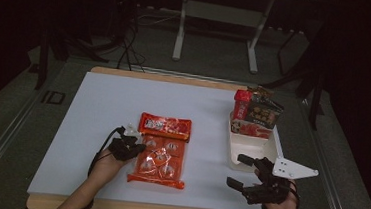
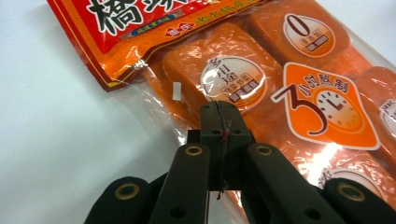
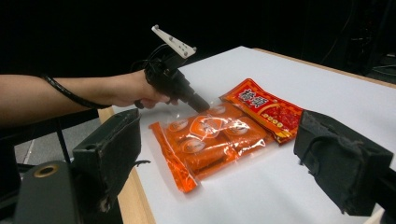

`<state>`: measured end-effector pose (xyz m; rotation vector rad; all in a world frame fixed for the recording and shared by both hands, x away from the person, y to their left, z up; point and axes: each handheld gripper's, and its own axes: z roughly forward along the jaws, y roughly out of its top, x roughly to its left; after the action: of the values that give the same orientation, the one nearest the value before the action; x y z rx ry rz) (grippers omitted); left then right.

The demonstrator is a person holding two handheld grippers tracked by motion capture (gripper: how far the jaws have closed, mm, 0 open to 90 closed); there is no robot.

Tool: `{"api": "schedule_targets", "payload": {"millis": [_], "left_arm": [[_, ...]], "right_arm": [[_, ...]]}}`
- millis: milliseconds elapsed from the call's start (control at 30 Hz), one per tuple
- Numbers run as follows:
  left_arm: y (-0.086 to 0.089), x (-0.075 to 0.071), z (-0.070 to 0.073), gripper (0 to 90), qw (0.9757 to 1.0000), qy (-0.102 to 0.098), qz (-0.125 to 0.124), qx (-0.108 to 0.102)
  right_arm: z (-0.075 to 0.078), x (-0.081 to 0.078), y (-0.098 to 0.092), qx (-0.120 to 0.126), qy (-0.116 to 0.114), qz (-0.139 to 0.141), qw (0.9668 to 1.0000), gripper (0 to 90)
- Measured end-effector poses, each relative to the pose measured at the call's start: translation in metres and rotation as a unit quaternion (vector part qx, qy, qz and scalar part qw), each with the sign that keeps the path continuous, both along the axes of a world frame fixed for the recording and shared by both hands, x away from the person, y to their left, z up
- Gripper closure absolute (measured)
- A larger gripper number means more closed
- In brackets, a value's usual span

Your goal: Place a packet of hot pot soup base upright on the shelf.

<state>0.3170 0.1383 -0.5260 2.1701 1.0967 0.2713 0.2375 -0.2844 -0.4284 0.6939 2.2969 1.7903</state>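
Item one, far left: my left gripper (image 1: 137, 147), held in the person's left hand (image 1: 106, 164) with its cable trailing back along the forearm. In the left gripper view its jaws are pressed fully together, pads meeting along one seam, tips over the clear film at the edge of the packet; I cannot tell whether any film is pinched between them.

Item two, centre-left: the orange snack packet (image 1: 162, 150), lying flat on the white table (image 1: 98, 107). Red printed header toward the far side, clear window with orange blocks toward the near edge. The left gripper's tip is at its left edge, about midway along.

Item three, right of centre: a white bin (image 1: 250, 148) near the table's right edge, holding a red packet (image 1: 241, 104) and a dark packet (image 1: 264, 113) standing up at its far end.

Item four, far right: my right gripper (image 1: 241, 171), held in the person's right hand (image 1: 281, 208), grey plate on top. Jaws spread wide, nothing between them, pointing left toward the orange snack packet and well apart from it, just in front of the bin.
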Motion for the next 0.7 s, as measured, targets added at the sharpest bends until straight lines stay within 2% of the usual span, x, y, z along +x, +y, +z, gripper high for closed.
{"api": "schedule_targets", "payload": {"millis": [133, 233, 333, 433, 500, 533, 700], "left_arm": [[-0.009, -0.002, 0.0, 90.0, 0.9999, 0.004, -0.012, -0.01], [-0.014, -0.004, 0.0, 90.0, 0.9999, -0.002, -0.016, -0.003], [-0.012, -0.005, 0.001, 90.0, 0.9999, -0.006, -0.016, -0.004], [-0.01, -0.007, 0.003, 90.0, 0.9998, -0.008, -0.016, 0.005], [-0.009, -0.008, 0.002, 90.0, 0.9999, 0.001, -0.015, 0.002], [-0.008, -0.008, 0.003, 90.0, 0.9998, 0.003, -0.018, 0.012], [-0.005, -0.011, 0.0, 90.0, 0.9997, 0.017, -0.019, 0.003]], "right_arm": [[-0.001, 0.0, 0.0, 0.0, 0.0, 0.0, 1.0, 14.7], [-0.001, 0.0, 0.0, -0.001, 0.0, 0.0, 1.0, 14.7], [-0.001, 0.0, 0.0, -0.002, 0.0, 0.0, 1.0, 14.7], [-0.001, 0.0, 0.0, -0.002, 0.002, 0.0, 1.0, 14.6], [-0.002, 0.0, 0.0, -0.002, 0.002, -0.001, 1.0, 14.7], [-0.002, 0.0, -0.001, -0.001, 0.003, 0.0, 1.0, 14.7], [-0.001, -0.001, -0.001, -0.001, 0.001, -0.001, 1.0, 14.7]]}}
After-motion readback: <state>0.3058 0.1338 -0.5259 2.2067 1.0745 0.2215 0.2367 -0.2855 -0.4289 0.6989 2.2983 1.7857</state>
